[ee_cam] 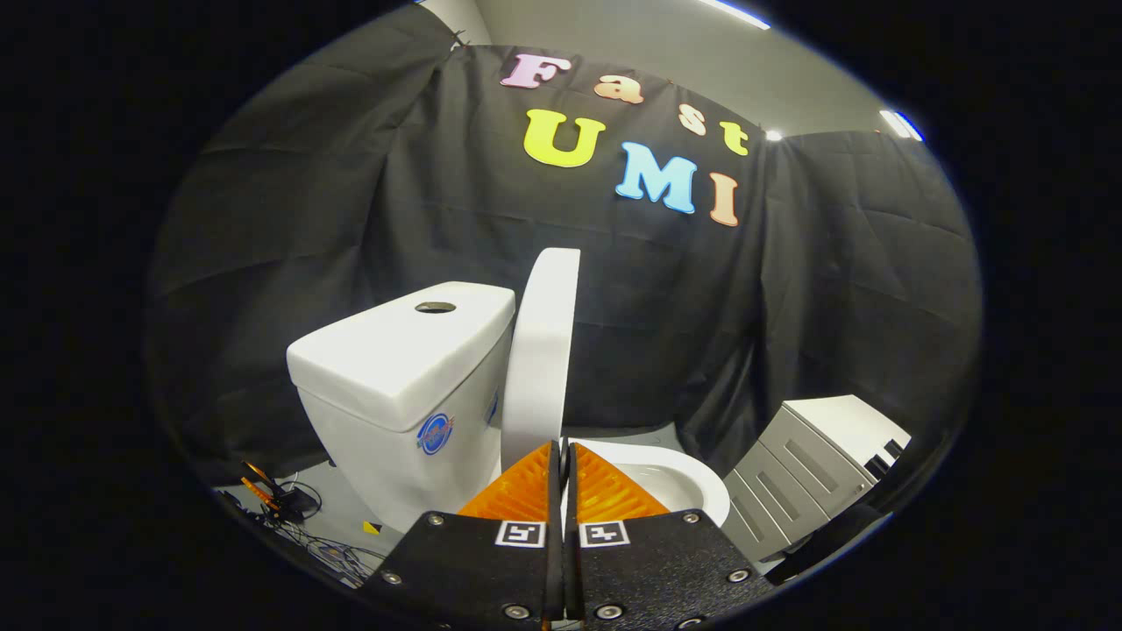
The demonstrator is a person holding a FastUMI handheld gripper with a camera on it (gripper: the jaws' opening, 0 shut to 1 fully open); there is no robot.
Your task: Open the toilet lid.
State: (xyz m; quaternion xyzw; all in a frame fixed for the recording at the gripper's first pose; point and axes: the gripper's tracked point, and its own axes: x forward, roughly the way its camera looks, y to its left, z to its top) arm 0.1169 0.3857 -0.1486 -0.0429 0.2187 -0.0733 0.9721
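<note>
Gripper view: black claw with orange ribbed fingers pressed together, gripping nothing. Just beyond the tips, the white plastic toilet lid stands upright against the white ceramic tank (bowl rim exposed).

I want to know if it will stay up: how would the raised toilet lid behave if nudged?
The toilet lid stands upright, close against the tank, so it probably stays put. It looks stiff, smooth and glossy, likely slippery. Pushed forward it could swing down over the bowl. The tongs are shut, just before its lower edge.
</note>
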